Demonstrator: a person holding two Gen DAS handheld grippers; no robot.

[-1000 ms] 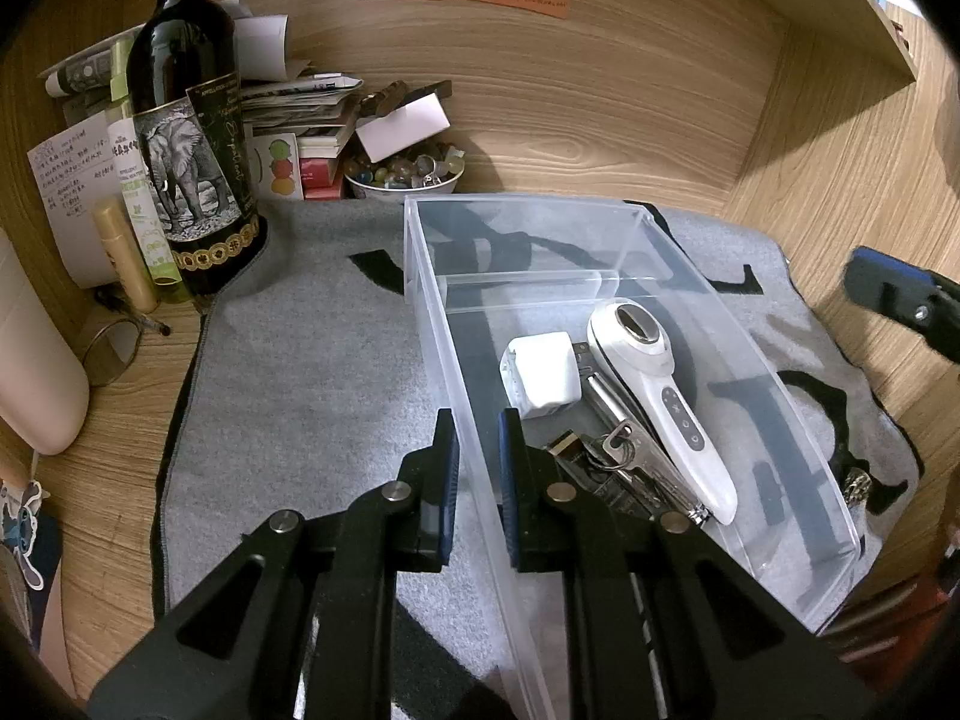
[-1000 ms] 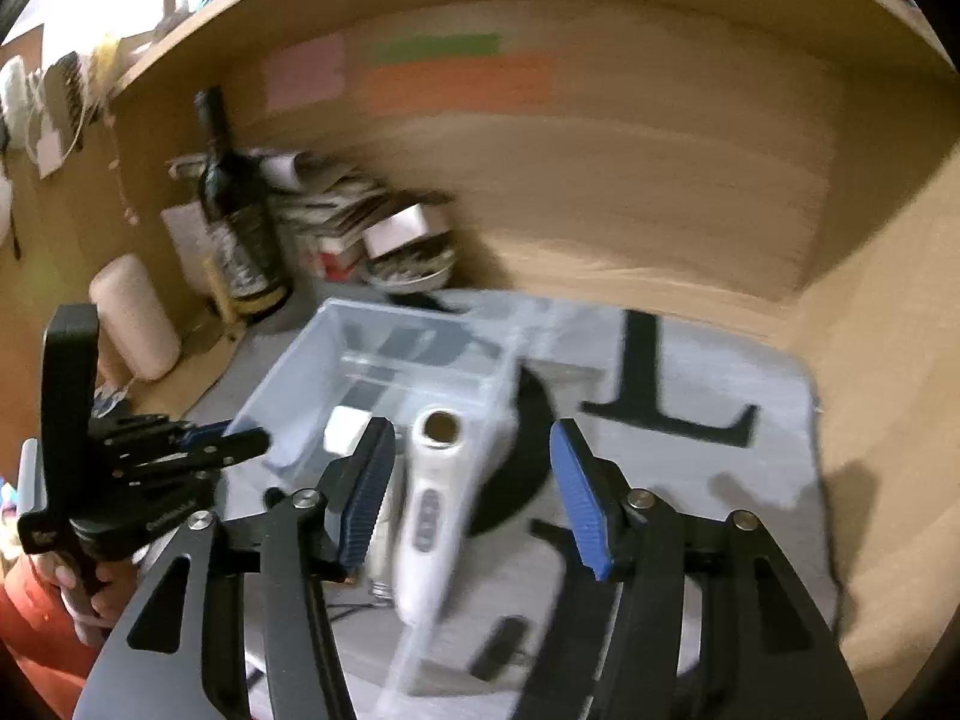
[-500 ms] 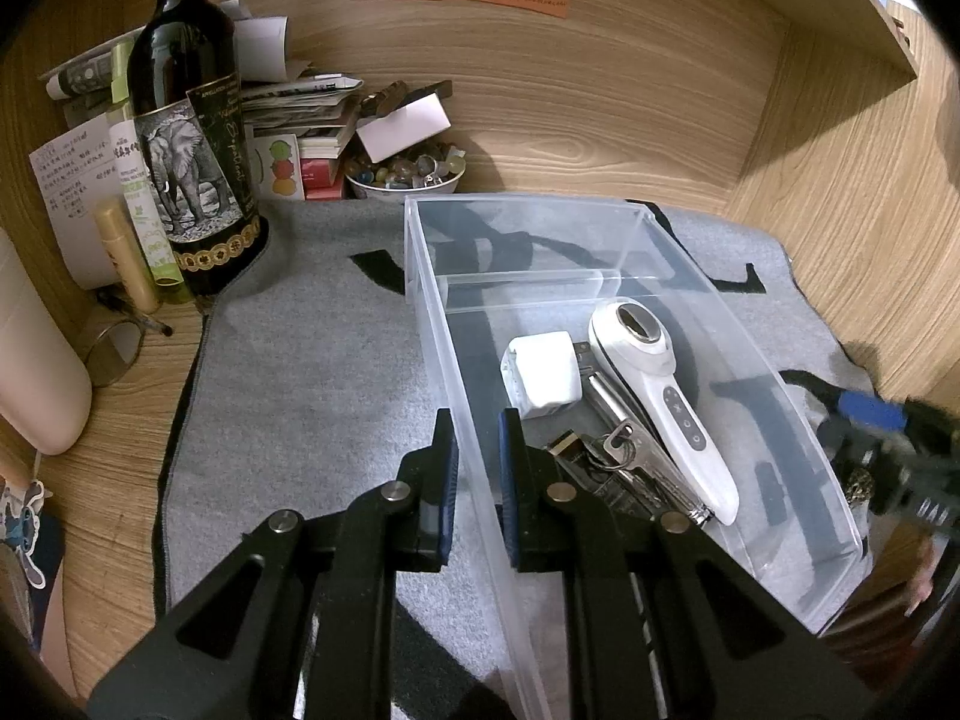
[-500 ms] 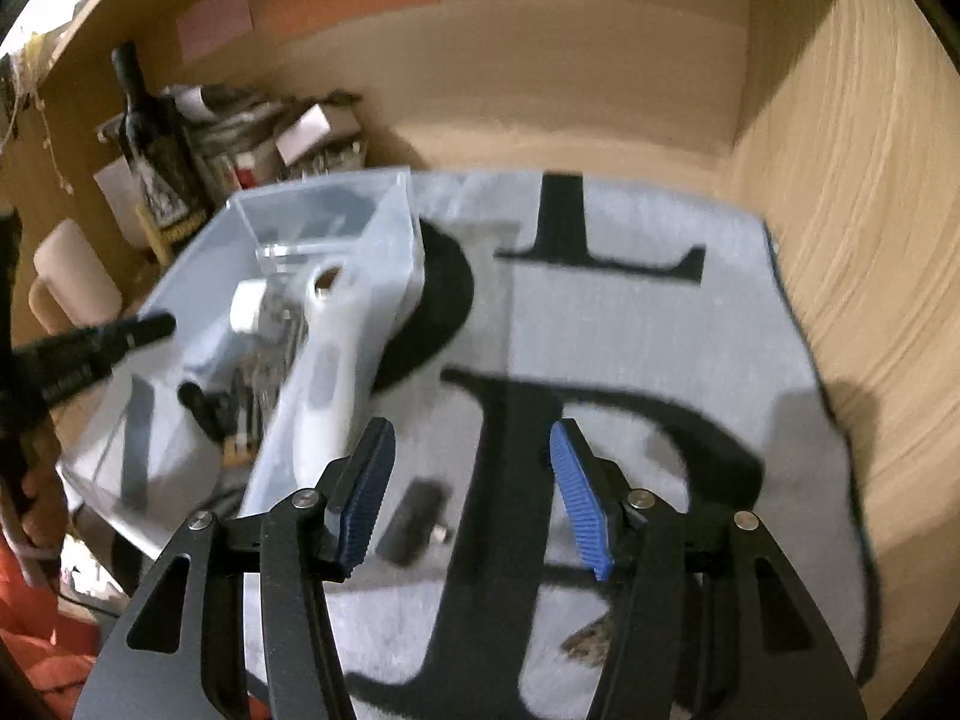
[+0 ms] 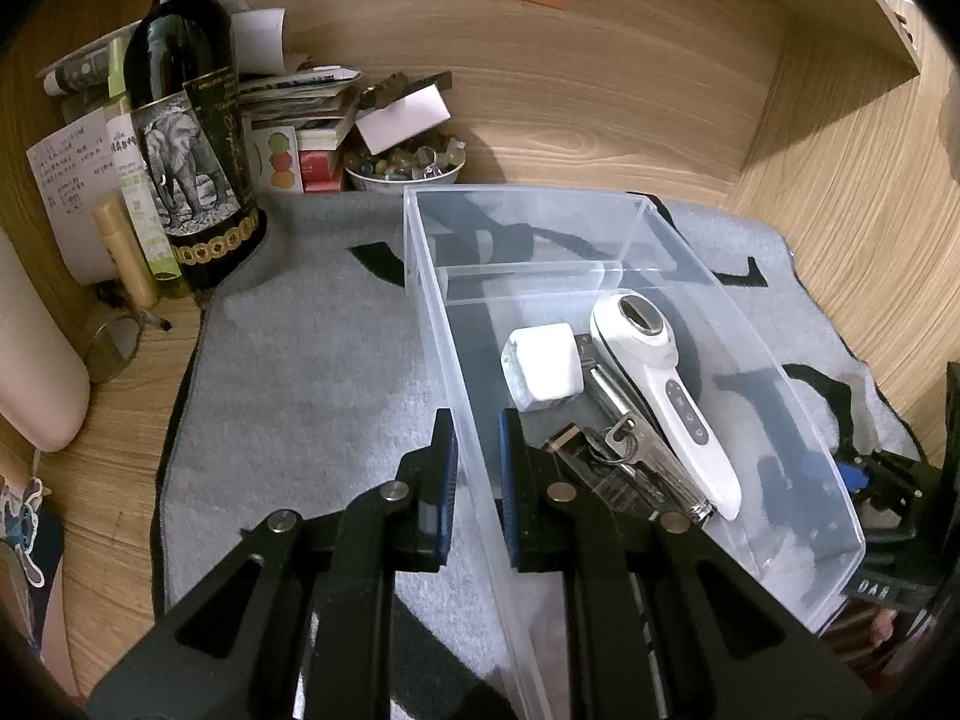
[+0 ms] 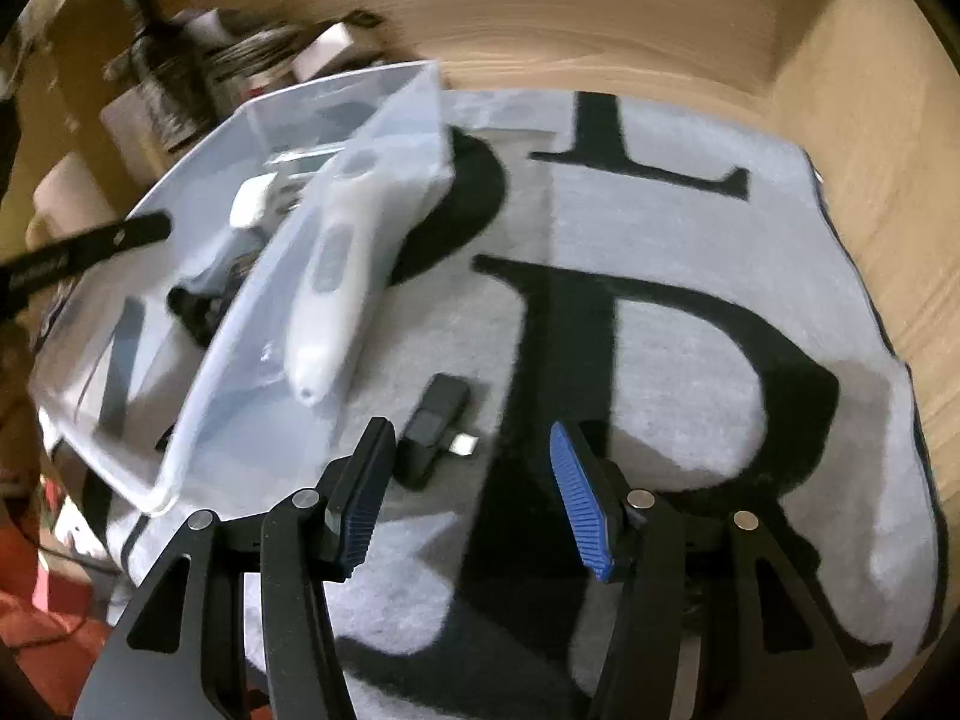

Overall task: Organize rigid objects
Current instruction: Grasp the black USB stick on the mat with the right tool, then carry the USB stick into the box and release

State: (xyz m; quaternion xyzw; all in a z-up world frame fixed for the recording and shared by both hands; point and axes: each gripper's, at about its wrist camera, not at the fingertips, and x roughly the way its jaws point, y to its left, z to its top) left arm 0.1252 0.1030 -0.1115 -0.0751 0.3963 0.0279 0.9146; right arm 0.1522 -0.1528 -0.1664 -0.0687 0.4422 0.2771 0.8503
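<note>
A clear plastic bin (image 5: 600, 222) sits on a grey mat (image 5: 300, 360). It holds a white handheld device (image 5: 672, 384), a white charger cube (image 5: 543, 366) and a bunch of keys (image 5: 618, 456). My left gripper (image 5: 478, 462) is shut on the bin's left wall. My right gripper (image 6: 471, 498) is open and empty, low over the mat, just behind a small black adapter (image 6: 432, 429) that lies beside the bin (image 6: 336, 120). The white device (image 6: 336, 264) shows through the bin wall.
A dark wine bottle (image 5: 192, 138), stacked papers and boxes (image 5: 306, 108) and a bowl of small items (image 5: 408, 165) stand at the back left. Wooden walls enclose the back and right (image 5: 840, 180). The mat has big black letters (image 6: 660, 324).
My right gripper has swung down and towards the black adapter, which is now close in front of its fingers. My left gripper has stayed shut on the bin wall.
</note>
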